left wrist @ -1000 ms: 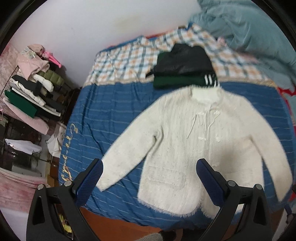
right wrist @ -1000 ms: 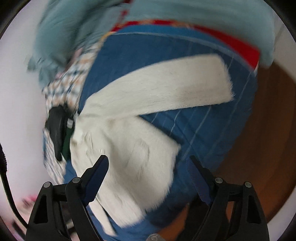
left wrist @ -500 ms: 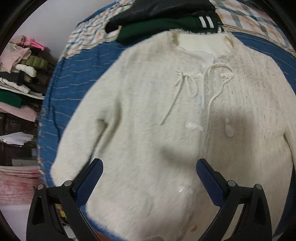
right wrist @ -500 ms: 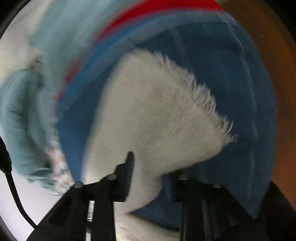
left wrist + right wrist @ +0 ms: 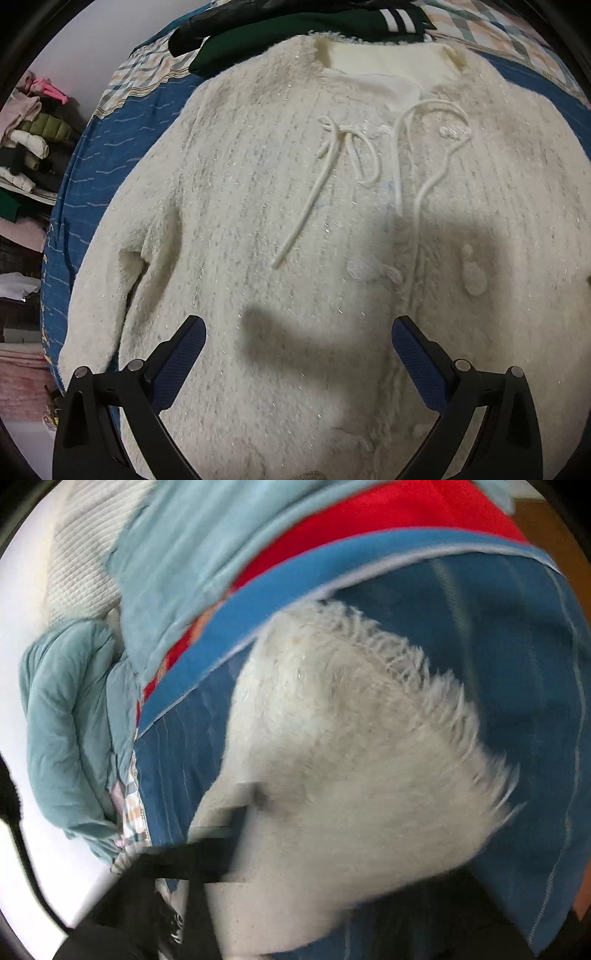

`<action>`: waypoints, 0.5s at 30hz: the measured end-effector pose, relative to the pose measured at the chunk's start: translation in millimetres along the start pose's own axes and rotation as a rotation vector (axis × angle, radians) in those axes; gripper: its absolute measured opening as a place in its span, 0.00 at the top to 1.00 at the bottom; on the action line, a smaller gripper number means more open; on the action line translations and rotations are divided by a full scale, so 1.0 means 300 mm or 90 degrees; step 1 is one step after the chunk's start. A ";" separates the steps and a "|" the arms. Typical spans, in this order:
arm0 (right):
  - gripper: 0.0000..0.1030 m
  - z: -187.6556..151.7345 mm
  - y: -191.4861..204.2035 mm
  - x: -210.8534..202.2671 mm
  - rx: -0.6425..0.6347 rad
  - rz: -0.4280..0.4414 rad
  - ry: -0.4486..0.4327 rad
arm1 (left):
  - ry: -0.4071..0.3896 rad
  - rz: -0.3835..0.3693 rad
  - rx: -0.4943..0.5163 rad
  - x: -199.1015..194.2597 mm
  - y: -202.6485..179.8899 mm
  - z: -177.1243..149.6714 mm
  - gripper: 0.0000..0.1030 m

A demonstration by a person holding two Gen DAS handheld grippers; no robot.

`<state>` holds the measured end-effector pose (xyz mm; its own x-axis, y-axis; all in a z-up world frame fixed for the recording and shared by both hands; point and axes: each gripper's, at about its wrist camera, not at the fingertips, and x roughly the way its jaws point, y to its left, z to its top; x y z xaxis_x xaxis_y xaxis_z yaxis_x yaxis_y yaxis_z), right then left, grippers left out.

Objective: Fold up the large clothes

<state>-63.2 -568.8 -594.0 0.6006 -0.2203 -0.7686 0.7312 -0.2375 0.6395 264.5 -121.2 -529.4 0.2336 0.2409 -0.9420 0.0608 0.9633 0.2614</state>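
The white fuzzy cardigan (image 5: pixel 280 229) lies unfolded, front up, on the bed (image 5: pixel 96 155). The left gripper (image 5: pixel 297 350) is held apart above it; the right gripper (image 5: pixel 236 830) is blurred at the sleeve cuff (image 5: pixel 369 760), its state indeterminable. No fold is made yet.

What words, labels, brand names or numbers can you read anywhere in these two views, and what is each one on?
None can be read.
Yellow embroidered lettering runs along the blue bedspread edge, too distorted and small to read.
The white fuzzy cardigan and its sleeve show no label; the dark green garment shows only white stripes.
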 end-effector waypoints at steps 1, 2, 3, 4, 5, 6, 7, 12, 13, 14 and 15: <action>0.90 -0.004 0.041 -0.010 -0.016 0.002 -0.007 | -0.004 -0.001 -0.003 -0.002 0.014 0.006 0.00; 0.90 -0.013 0.094 -0.017 -0.039 0.005 -0.008 | -0.007 0.001 -0.005 -0.005 0.028 0.011 0.00; 0.90 -0.029 0.177 -0.036 -0.080 0.008 -0.010 | -0.009 0.003 -0.008 -0.008 0.045 0.015 0.00; 0.90 -0.039 0.218 -0.070 -0.108 0.013 -0.011 | -0.012 0.006 -0.014 -0.015 0.074 0.021 0.00; 0.90 -0.071 0.315 -0.097 -0.161 0.018 -0.012 | -0.013 0.007 -0.021 -0.017 0.098 0.026 0.00; 0.90 -0.101 0.384 -0.119 -0.197 0.022 -0.013 | -0.012 0.010 -0.032 -0.025 0.137 0.028 0.00; 0.90 -0.142 0.461 -0.147 -0.239 0.032 -0.011 | -0.012 0.013 -0.044 -0.030 0.167 0.029 0.00; 0.90 -0.494 0.860 -0.206 -0.454 0.098 0.030 | -0.008 0.027 -0.111 -0.053 0.361 0.026 0.00; 0.90 -0.562 0.907 -0.195 -0.480 0.109 0.045 | -0.006 0.031 -0.134 -0.058 0.418 0.018 0.00; 0.90 -0.653 0.966 -0.175 -0.518 0.118 0.062 | -0.004 0.037 -0.148 -0.060 0.459 0.009 0.00; 0.90 -0.789 1.031 -0.141 -0.572 0.133 0.088 | -0.003 0.043 -0.164 -0.062 0.502 -0.002 0.00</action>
<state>214.2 -409.1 -368.1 0.7396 -0.0483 -0.6713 0.5451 0.6280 0.5554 268.9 19.6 -472.6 0.2339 0.3053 -0.9231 -0.2035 0.9438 0.2606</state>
